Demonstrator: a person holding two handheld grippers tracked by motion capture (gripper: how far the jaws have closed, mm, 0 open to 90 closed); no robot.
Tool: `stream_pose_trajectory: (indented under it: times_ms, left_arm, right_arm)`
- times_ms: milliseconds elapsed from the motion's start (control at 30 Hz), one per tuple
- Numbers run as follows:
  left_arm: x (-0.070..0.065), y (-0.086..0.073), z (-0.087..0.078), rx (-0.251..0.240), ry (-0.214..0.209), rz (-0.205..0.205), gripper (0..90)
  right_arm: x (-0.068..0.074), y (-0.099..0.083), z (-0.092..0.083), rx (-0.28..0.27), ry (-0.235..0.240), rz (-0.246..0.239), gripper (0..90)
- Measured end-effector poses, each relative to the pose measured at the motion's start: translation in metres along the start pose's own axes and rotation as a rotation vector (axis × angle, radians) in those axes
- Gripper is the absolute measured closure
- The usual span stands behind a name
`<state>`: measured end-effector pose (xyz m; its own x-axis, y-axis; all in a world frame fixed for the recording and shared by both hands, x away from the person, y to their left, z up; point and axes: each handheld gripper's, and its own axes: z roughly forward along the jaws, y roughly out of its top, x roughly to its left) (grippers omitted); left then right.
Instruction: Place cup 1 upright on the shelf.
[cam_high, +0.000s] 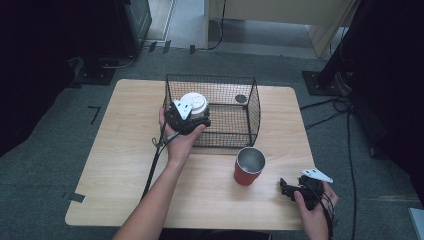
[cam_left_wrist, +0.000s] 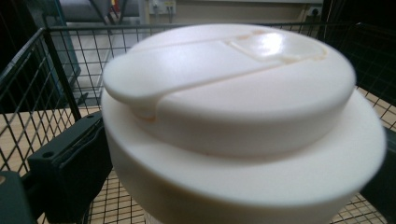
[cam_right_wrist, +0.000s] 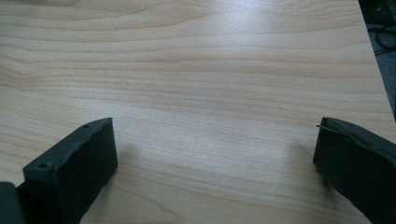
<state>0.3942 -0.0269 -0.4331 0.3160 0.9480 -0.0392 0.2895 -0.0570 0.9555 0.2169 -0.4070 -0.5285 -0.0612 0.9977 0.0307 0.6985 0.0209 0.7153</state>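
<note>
A cup with a white lid (cam_high: 194, 102) stands in the left part of a black wire basket (cam_high: 210, 77). My left gripper (cam_high: 189, 118) reaches over the basket's near wall to it. In the left gripper view the lidded cup (cam_left_wrist: 233, 116) sits between the jaws, which stand wide apart; the left pad (cam_left_wrist: 70, 168) is beside the cup and not pressing on it, so this gripper is open. My right gripper (cam_high: 286, 189) rests low at the table's front right. It is open, with bare wood between its jaws (cam_right_wrist: 215, 168).
A red cup with a metal inside (cam_high: 248, 166) stands open-topped just in front of the basket, between the two hands. A small dark disc (cam_high: 241, 99) lies at the basket's back right. The wooden table (cam_high: 125, 150) has free room on its left half.
</note>
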Motion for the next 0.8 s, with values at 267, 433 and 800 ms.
stream_pose_trajectory:
  times_ms: [267, 433, 800]
  left_arm:
    - [0.001, 0.009, -0.016, -0.052, 0.003, 0.023, 0.0]
    - [0.001, 0.015, -0.029, -0.092, -0.004, 0.035, 0.0]
    - [0.012, 0.022, -0.063, -0.158, -0.018, 0.02, 0.0]
  right_arm:
    - [0.0, 0.0, 0.0, 0.0, 0.0, 0.0, 0.0]
    - [0.0, 0.0, 0.0, 0.0, 0.0, 0.0, 0.0]
    - [0.0, 0.0, 0.0, 0.0, -0.001, 0.0, 0.0]
